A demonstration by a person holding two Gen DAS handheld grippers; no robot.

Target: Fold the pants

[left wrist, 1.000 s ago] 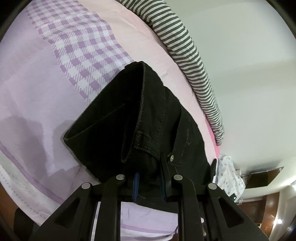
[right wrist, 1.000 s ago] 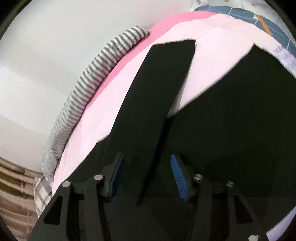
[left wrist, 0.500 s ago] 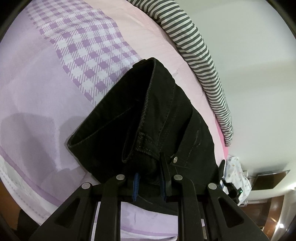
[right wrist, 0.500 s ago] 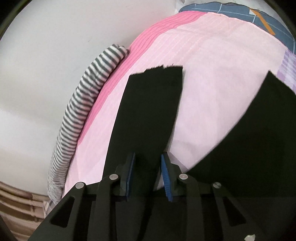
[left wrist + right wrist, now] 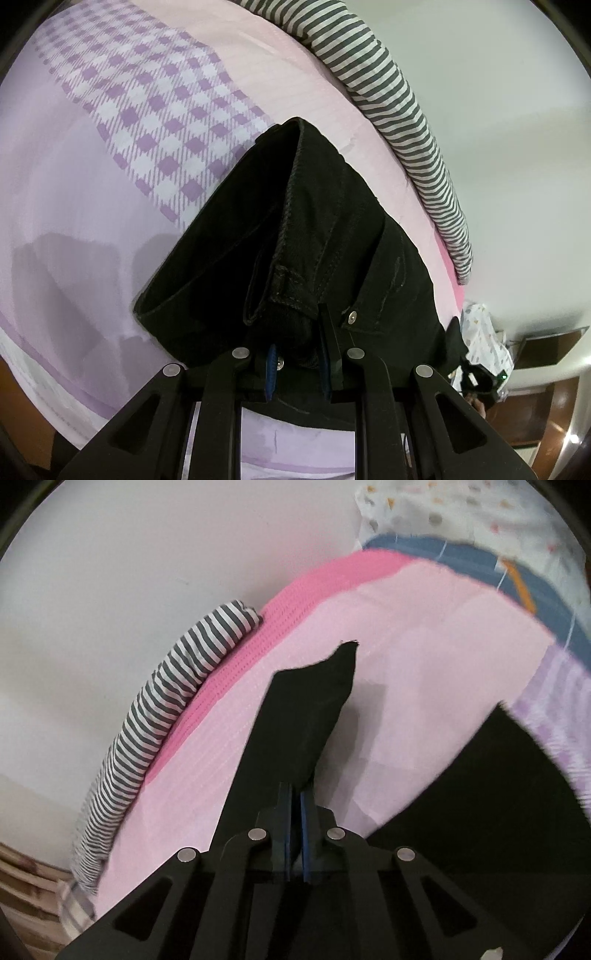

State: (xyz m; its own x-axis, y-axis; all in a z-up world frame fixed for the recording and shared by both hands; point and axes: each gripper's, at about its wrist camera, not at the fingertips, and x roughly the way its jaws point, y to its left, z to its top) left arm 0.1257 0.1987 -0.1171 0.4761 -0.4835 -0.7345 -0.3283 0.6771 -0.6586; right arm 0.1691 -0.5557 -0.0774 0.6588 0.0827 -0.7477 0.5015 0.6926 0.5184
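On the bed [image 5: 92, 206], I hold the black pants [image 5: 332, 236] at two ends. My left claw [image 5: 297, 363] is clamped on the bunched waistband, its blue pads nearly together with a thick wad of denim between them, a rivet showing just beside the right finger. My right claw [image 5: 294, 812] is pinched fully shut on the edge of one leg [image 5: 303, 720], only a thin layer of cloth between its pads.

From the right claw the leg runs straight ahead and away, long axis pointing toward the hem, which lies on the pink sheet [image 5: 424, 672] with its far corner curled up. From the left claw the waist rises away as an open loop, lifted clear of the purple check [image 5: 155, 122]; the rest of the pants falls off to the right of that view. The second dark mass at the right edge of the right wrist view is more of the same pants, well apart from the held leg, with bare sheet between.

The right hand is the nearer one to the leg end, the left to the waist, so I judge the coming move brings one end over toward the other along that long axis.

Room is fair. A striped roll [image 5: 159, 716] lines the far edge of the bed against the wall [image 5: 110, 572], near the hem but not touching it. Open sheet lies between the two dark parts. The bed's near edge sits just under the left claw, so slack could slide off there.
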